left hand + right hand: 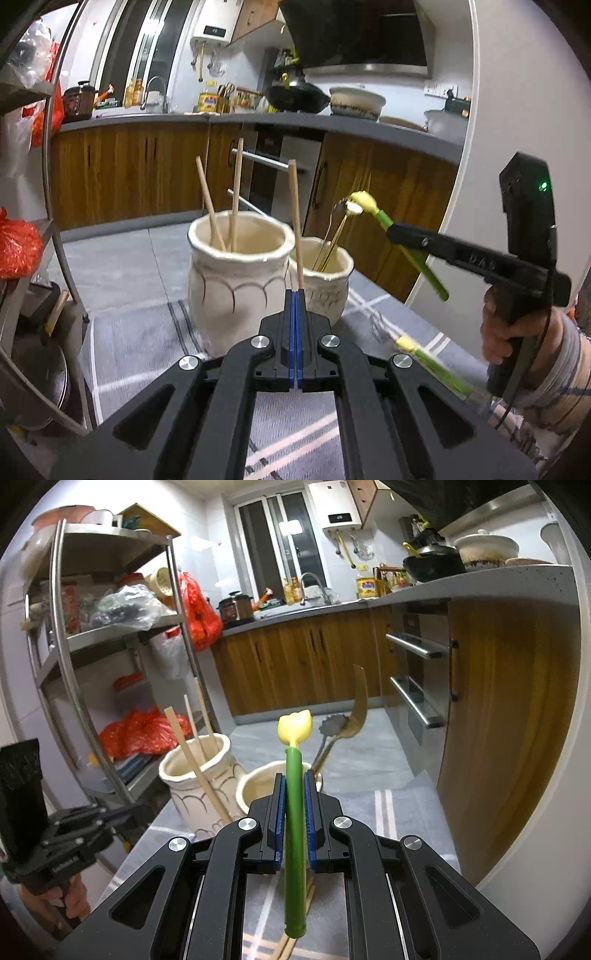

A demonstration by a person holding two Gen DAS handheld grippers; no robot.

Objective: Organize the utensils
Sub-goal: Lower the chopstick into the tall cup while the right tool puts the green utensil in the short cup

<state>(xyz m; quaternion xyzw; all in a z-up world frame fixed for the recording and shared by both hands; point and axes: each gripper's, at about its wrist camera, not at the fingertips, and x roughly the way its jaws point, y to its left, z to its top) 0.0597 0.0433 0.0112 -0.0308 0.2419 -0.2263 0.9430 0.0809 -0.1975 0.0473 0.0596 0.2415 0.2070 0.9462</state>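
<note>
My left gripper is shut on a wooden chopstick, held upright just in front of the large cream jar, which holds two chopsticks. My right gripper is shut on a green-handled utensil with a yellow tulip end, held above the small cream jar; the utensil also shows in the left wrist view. The small jar holds metal cutlery. Another green-handled utensil lies on the cloth.
A grey striped cloth covers the table. A metal shelf rack with bags stands at the left. Wooden cabinets and an oven lie beyond. More chopsticks lie on the cloth under my right gripper.
</note>
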